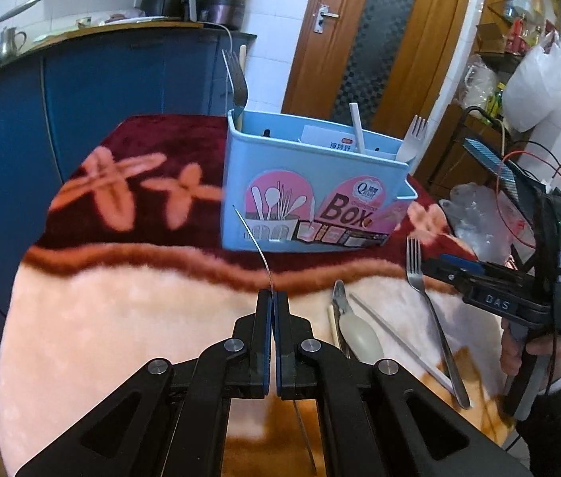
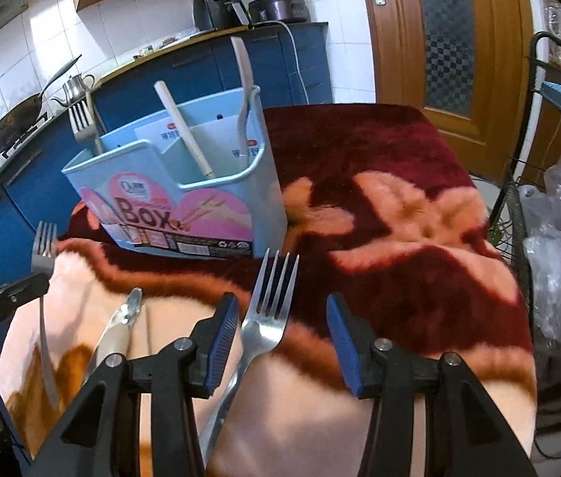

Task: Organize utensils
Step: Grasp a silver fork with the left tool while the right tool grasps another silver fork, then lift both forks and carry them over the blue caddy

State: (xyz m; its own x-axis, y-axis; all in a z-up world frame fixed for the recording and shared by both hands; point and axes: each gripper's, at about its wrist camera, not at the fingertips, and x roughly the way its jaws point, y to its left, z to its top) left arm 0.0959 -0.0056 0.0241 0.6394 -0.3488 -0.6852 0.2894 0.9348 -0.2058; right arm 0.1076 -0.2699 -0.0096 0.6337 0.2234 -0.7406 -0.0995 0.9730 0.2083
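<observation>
1. The left gripper (image 1: pixel 272 298) has its jaws clenched on a thin metal fork (image 1: pixel 254 238), seen edge-on in the left wrist view and lifted above the blanket (image 1: pixel 121 318).
2. The right gripper (image 2: pixel 282 338) has its jaws released, standing apart over a second fork (image 2: pixel 266 314) that lies on the blanket between them; the pads do not touch it.
3. Beside that fork lie a clear plastic spoon (image 1: pixel 358 334), a small metal tool (image 1: pixel 340 298) and a white stick (image 1: pixel 395 338).
4. Farther back on the table stands a light blue utensil box (image 1: pixel 312 198), upright, with dividers inside.
5. The box holds a metal fork (image 1: pixel 236 79) at one end, a white plastic fork (image 1: pixel 413 139) at the other, a white stick (image 1: pixel 358 127) between them, and printed paper packets (image 1: pixel 332 139).
</observation>
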